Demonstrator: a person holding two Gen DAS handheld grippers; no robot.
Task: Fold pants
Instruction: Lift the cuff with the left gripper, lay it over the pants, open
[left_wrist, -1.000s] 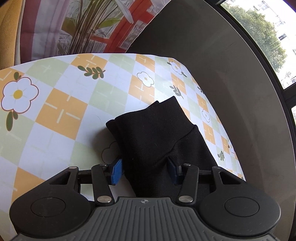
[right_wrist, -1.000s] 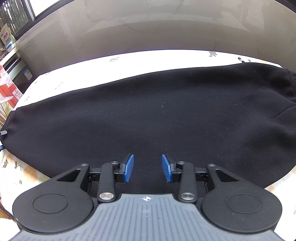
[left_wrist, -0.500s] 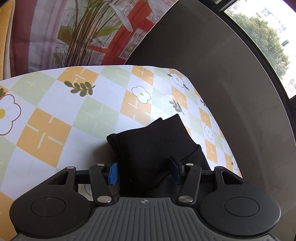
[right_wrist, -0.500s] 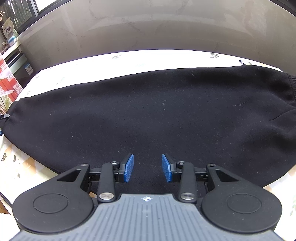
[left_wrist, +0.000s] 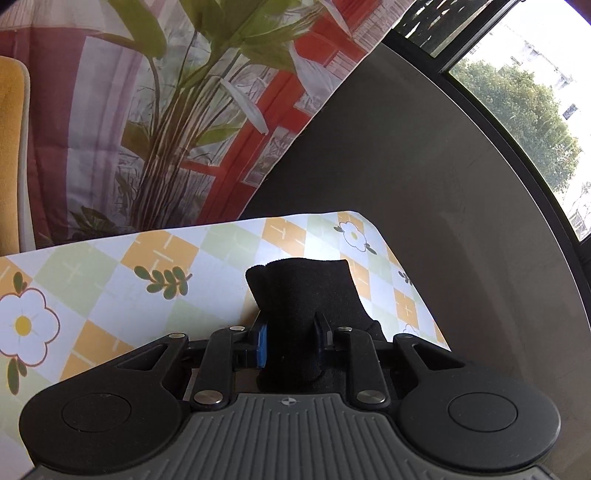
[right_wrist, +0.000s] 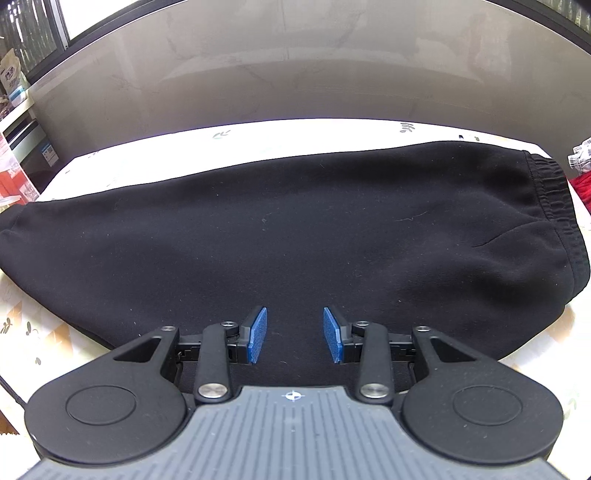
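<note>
Black pants (right_wrist: 295, 236) lie flat across the table, waistband (right_wrist: 550, 195) at the right and leg end at the far left. My right gripper (right_wrist: 293, 338) is open and empty, hovering over the near edge of the pants. In the left wrist view my left gripper (left_wrist: 290, 341) is shut on the black leg cuff (left_wrist: 306, 288), which sticks up between the fingers, lifted off the checkered tablecloth (left_wrist: 110, 280).
A floral curtain (left_wrist: 166, 110) and a yellow chair (left_wrist: 11, 147) stand behind the table on the left. A grey wall (right_wrist: 295, 81) runs along the table's far edge. A red item (right_wrist: 581, 188) lies at the right end.
My left gripper has closed on the cuff and lifted it, tilting up so more curtain shows. My right gripper has pulled back slightly, and the waistband has come into view.
</note>
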